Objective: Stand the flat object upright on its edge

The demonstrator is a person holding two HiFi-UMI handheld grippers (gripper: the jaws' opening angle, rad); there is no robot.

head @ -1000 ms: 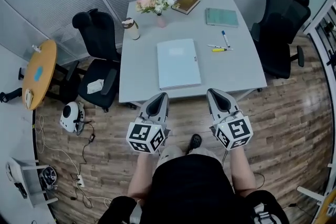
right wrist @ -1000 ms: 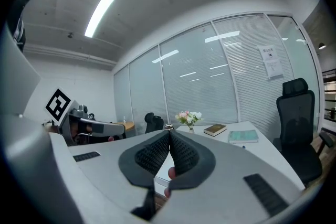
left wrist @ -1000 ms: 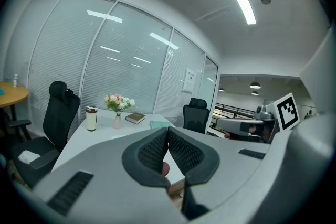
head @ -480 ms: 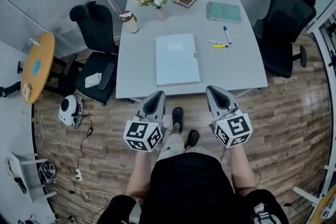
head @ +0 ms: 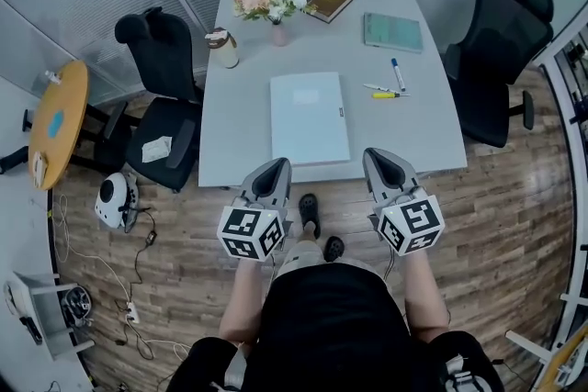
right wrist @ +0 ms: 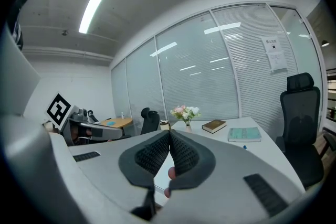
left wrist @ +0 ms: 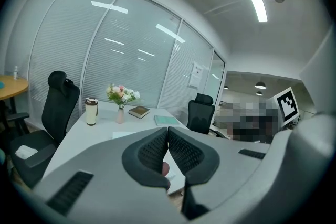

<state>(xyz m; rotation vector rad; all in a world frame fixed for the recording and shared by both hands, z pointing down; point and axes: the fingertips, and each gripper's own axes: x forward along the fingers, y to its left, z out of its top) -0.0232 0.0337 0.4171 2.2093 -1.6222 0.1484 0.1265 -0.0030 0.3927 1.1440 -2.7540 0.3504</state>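
A pale blue flat folder (head: 310, 117) lies flat on the grey table (head: 248, 128), near its front edge. My left gripper (head: 280, 164) is held just short of the table's front edge, left of the folder's near end, jaws shut and empty. My right gripper (head: 375, 159) hangs at the same height, right of the folder, also shut on nothing. In the left gripper view the left gripper (left wrist: 167, 129) shows its pads pressed together, the folder (left wrist: 127, 134) partly seen beyond. In the right gripper view the right gripper (right wrist: 169, 132) is shut too.
On the table stand a flower vase (head: 274, 9), a lidded cup (head: 221, 49), a brown book (head: 329, 1), a green notebook (head: 393, 31) and two pens (head: 390, 85). Black office chairs (head: 163, 106) (head: 499, 50) flank it. A round wooden table (head: 55, 121) and cables lie left.
The view has shifted slightly as the person stepped closer; the table now sits a little lower in the frame. Both grippers keep their pose and stay shut.
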